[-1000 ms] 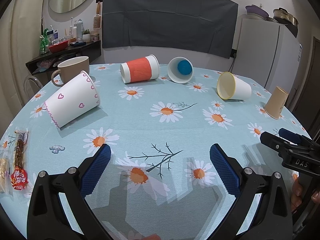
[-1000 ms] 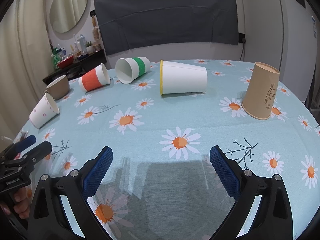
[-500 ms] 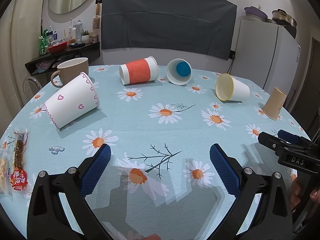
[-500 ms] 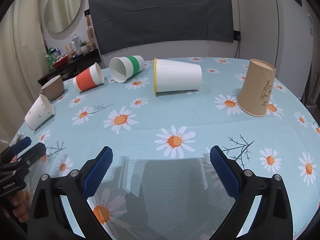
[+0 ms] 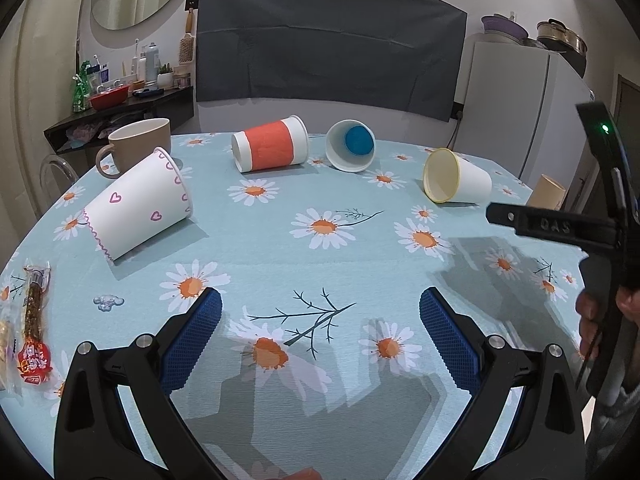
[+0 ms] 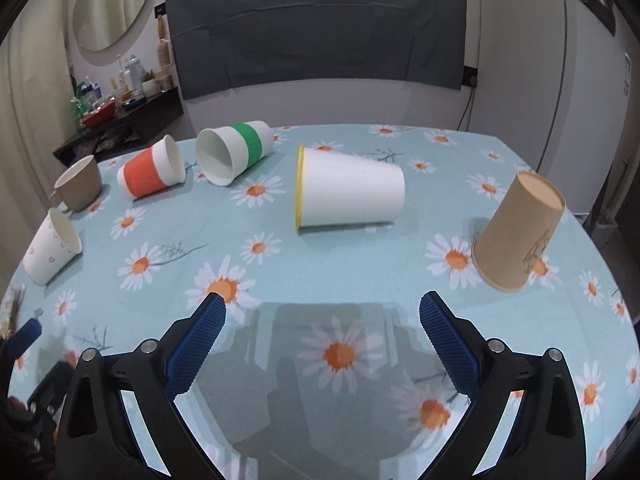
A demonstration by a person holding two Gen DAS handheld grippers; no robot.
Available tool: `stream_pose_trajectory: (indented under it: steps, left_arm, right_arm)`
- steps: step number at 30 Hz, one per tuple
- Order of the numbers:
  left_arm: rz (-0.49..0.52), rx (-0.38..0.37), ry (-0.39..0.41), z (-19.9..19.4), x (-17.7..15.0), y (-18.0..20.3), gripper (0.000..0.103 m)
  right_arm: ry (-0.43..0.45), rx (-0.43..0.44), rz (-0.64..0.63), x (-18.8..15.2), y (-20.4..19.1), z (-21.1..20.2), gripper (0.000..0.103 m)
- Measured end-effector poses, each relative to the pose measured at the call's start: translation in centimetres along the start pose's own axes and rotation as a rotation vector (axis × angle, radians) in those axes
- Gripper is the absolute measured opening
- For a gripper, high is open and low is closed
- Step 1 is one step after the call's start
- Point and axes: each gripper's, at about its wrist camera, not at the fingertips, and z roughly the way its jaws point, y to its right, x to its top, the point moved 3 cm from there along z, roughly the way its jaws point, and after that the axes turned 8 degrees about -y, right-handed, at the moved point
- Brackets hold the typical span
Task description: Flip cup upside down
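Observation:
Several paper cups lie on their sides on the daisy tablecloth: a yellow-rimmed white cup [image 6: 348, 192] ahead of my right gripper [image 6: 322, 316], a green-banded cup [image 6: 234, 152], an orange-banded cup [image 6: 152, 174] and a heart-print cup [image 5: 140, 208] ahead-left of my left gripper [image 5: 320, 312]. A brown paper cup [image 6: 518, 232] stands upside down at the right. Both grippers are open and empty, above the near part of the table. The right gripper also shows in the left wrist view [image 5: 552, 226].
A brown mug [image 5: 136, 146] stands upright at the far left. Snack packets [image 5: 34, 328] lie at the table's left edge. A white fridge [image 6: 560, 100] stands behind the table at the right, a cluttered shelf [image 5: 120, 100] at the back left.
My right gripper has moved forward toward the yellow-rimmed cup and risen in the left wrist view. The left gripper has barely moved. No cup has moved.

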Motion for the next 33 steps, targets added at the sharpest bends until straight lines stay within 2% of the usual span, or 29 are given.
stream_pose_trajectory:
  steps: [6, 13, 14, 16, 19, 23, 27, 33]
  left_arm:
    - [0.000, -0.012, 0.016, -0.2, -0.1, 0.0, 0.097]
    - [0.014, -0.026, 0.030, -0.4, -0.2, 0.1, 0.097]
    - [0.016, -0.027, 0.031, -0.4, -0.2, 0.2, 0.097]
    - [0.019, -0.029, 0.033, -0.4, -0.2, 0.2, 0.097]
    - [0.020, -0.034, 0.033, -0.4, -0.3, 0.3, 0.097]
    - [0.019, -0.036, 0.027, -0.3, -0.2, 0.2, 0.097]
    - [0.012, -0.034, 0.025, -0.3, -0.2, 0.2, 0.097]
    - [0.000, -0.029, 0.025, -0.2, -0.2, 0.0, 0.097]
  right_arm:
    - [0.006, -0.104, 0.003, 3.7, -0.6, 2.2, 0.092]
    - [0.043, -0.243, -0.001, 5.4, -0.7, 4.5, 0.090]
    - [0.042, -0.259, -0.010, 5.4, -0.7, 4.7, 0.066]
    - [0.004, -0.276, -0.023, 5.4, -0.6, 5.6, 0.030]
    - [-0.041, -0.214, 0.010, 5.0, 0.3, 6.4, 0.010]
    - [-0.025, -0.179, 0.020, 4.2, 0.8, 5.6, 0.004]
    - [-0.023, -0.119, 0.018, 3.3, 0.7, 4.3, 0.003]
    - [-0.011, -0.048, -0.061, 1.2, -0.7, 2.2, 0.003]
